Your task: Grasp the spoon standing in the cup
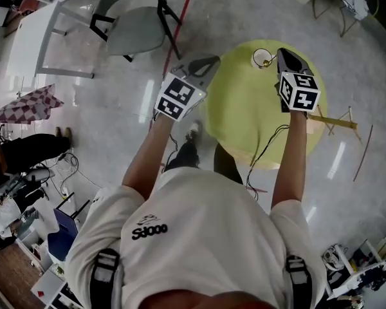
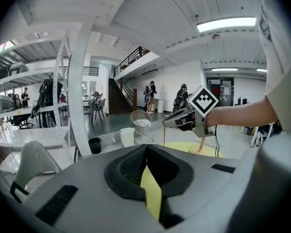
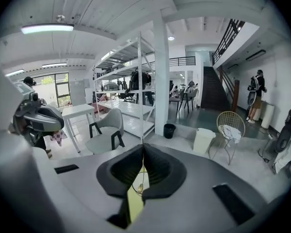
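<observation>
A clear glass cup (image 1: 264, 58) stands near the far edge of the round yellow table (image 1: 244, 114). My right gripper (image 1: 280, 53) reaches it from the right, jaws closed on the thin gold spoon (image 2: 164, 135), which hangs straight down from the tips. In the right gripper view the spoon's bowl (image 3: 136, 187) shows below the closed right gripper (image 3: 143, 147), over the yellow top. My left gripper (image 1: 209, 62) hovers at the table's left edge, shut on nothing, and the left gripper (image 2: 145, 149) shows only table through its gap.
A wooden stand (image 1: 334, 120) sits at the table's right side, and a black cable (image 1: 267, 147) trails over the near edge. A grey chair (image 1: 132, 24) and a white table (image 1: 26, 37) stand to the far left. Several people stand far off by the stairs (image 2: 150, 96).
</observation>
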A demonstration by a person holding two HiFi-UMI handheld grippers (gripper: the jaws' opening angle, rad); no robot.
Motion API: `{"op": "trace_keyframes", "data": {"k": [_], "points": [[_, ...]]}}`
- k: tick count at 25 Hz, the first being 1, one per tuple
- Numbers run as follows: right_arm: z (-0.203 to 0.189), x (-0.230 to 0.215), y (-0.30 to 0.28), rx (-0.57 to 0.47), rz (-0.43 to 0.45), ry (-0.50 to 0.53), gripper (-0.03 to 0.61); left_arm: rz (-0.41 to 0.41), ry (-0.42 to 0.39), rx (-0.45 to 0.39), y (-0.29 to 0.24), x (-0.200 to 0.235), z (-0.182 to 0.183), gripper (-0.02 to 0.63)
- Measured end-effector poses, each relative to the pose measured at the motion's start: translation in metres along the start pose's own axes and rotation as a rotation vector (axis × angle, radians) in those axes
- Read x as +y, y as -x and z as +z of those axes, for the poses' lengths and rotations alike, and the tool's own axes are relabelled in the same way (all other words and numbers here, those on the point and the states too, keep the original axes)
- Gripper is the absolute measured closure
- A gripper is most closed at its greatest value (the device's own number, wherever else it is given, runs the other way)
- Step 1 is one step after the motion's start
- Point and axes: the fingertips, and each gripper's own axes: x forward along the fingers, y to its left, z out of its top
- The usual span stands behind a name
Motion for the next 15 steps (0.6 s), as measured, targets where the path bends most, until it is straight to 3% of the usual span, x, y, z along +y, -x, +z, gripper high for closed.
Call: {"op": "trace_keyframes", "data": {"k": [15], "points": [[0.049, 0.062, 0.144, -0.131, -0.201, 0.011, 0.551, -0.107, -0.179, -0.161, 0.066, -0.022, 0.072, 0.585]]}}
